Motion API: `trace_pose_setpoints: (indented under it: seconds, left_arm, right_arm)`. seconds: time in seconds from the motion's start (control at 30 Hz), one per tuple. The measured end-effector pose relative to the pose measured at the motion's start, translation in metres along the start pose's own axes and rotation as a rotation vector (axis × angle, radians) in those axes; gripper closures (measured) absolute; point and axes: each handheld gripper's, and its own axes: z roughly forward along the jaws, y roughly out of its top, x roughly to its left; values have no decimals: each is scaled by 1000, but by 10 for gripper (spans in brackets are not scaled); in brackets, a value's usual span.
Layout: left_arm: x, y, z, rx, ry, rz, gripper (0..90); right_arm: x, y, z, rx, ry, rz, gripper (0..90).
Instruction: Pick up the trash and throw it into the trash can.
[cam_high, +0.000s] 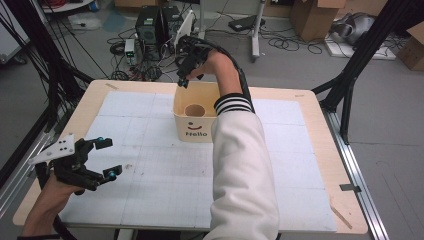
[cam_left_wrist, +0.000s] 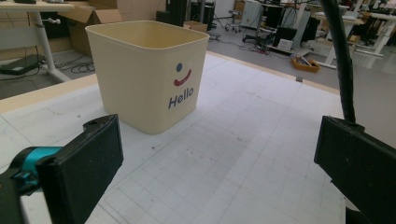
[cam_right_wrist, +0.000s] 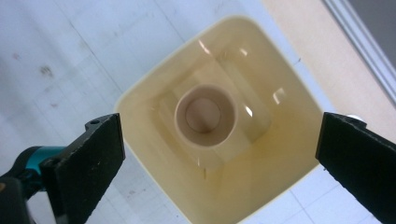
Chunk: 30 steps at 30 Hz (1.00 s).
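One cup (cam_right_wrist: 204, 115) sits inside one bin (cam_high: 196, 131); two claws, left claw (cam_high: 106, 157) and right claw (cam_high: 183, 75), both gape.

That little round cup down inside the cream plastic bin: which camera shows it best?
The right gripper view: it looks straight down into the cream plastic bin at the round beige cup. The high view catches the cup small and slanted; the left gripper view gives the bin's outside.

Glossy smooth plastic bin (cam_right_wrist: 280, 154)
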Motion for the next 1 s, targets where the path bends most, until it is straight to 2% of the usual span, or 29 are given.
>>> trace_pose_setpoints:
  seconds: [0.07, 0.17, 0.3, 0.57, 0.7, 1.0]
  left_arm:
    - [0, 0, 0, -4, 0, -3, 17]
    - [0, 0, 0, -4, -2, -1, 17]
    - [0, 0, -1, -7, 1, -1, 18]
    - [-1, 1, 0, -7, 2, 0, 18]
    - [0, 0, 0, 1, 3, 1, 18]
    - [0, 0, 0, 3, 6, 1, 17]
  right_arm:
    - [2, 0, -9, -21, 7, -9, 2]
    - [5, -1, -21, -8, -25, -12, 2]
    - [8, -4, -41, -46, -11, -3, 2]
    - [7, -12, -62, -44, -41, 10, 2]
    - [9, -10, -75, -70, -49, 0, 2]
    - [10, -13, -84, -80, -64, -10, 2]
